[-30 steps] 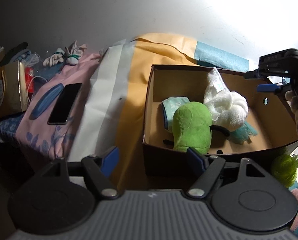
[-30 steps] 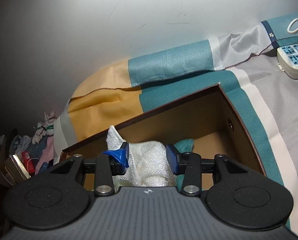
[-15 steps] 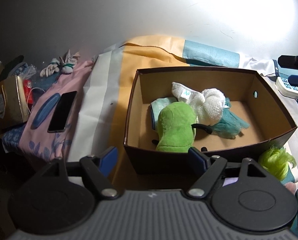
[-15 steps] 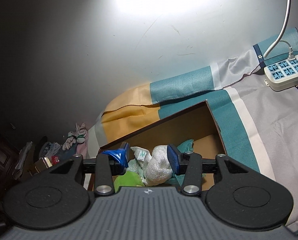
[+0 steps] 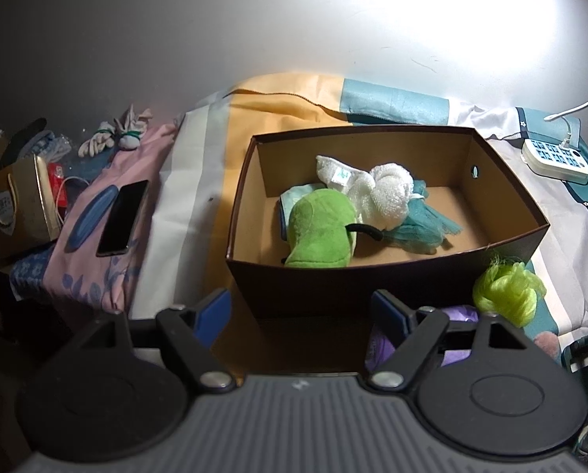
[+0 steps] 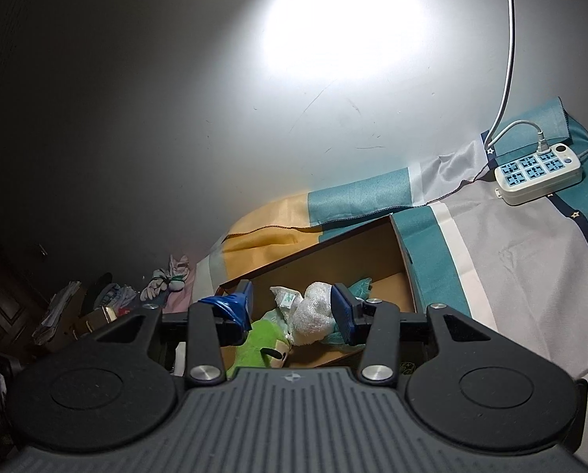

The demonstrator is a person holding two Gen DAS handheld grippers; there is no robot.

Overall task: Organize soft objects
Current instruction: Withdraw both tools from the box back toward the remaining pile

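Note:
A brown cardboard box [image 5: 372, 131] stands open on the striped bedsheet. Inside lie a green plush toy [image 5: 317, 232], a white towel [image 5: 376, 193], a teal mesh puff [image 5: 423, 224] and a pale blue cloth [image 5: 294, 197]. A lime fluffy puff [image 5: 506, 291] and a purple soft thing [image 5: 457, 315] sit outside the box's near right corner. My left gripper [image 5: 301, 315] hangs open before the box's near wall, holding nothing. My right gripper [image 6: 292, 309] is open above the box [image 6: 333, 252], well clear of the towel [image 6: 309, 315] and plush [image 6: 258, 339] below.
A black phone [image 5: 122, 216] lies on pink fabric to the left. A gold paper bag [image 5: 18, 205] and a knotted white glove bundle [image 5: 116, 138] sit further left. A power strip [image 6: 538, 173] with its cord rests far right, against the wall.
My right gripper has pulled back and up from the box, leaving the white towel inside, and is gone from the left wrist view. My left gripper has drawn back, so the whole box shows.

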